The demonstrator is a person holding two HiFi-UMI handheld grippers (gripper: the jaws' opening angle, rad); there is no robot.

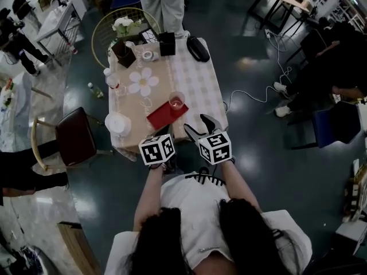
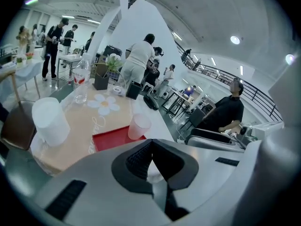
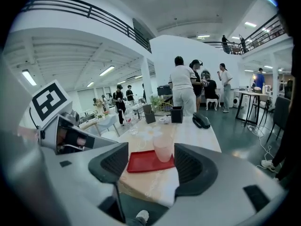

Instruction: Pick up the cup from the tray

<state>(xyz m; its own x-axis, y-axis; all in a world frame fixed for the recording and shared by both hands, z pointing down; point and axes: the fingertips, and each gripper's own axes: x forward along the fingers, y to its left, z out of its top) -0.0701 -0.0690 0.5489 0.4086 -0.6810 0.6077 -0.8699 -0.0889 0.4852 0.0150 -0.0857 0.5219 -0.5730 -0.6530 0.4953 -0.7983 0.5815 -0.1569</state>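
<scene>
A translucent pinkish cup (image 1: 176, 101) stands upright on the far corner of a red tray (image 1: 163, 117), near the table's front edge. My right gripper (image 1: 200, 128) hovers at that edge, just right of the tray, open and empty. In the right gripper view the cup (image 3: 163, 148) and tray (image 3: 143, 162) lie ahead of the gripper (image 3: 151, 164), in line with the gap between the wide-apart jaws. In the left gripper view my left gripper (image 2: 150, 142) has its tips together with nothing held. The cup (image 2: 138, 126) and tray (image 2: 110, 138) sit ahead of it.
The table (image 1: 200, 85) also carries a white cylinder (image 1: 117, 123) at the front left, a flower-shaped mat (image 1: 143, 82), a bottle (image 1: 112, 80), a potted plant (image 1: 122, 47), a black box (image 1: 167, 43) and a black case (image 1: 198, 48). A chair (image 1: 74, 136) stands left. A person (image 1: 163, 4) stands beyond the table.
</scene>
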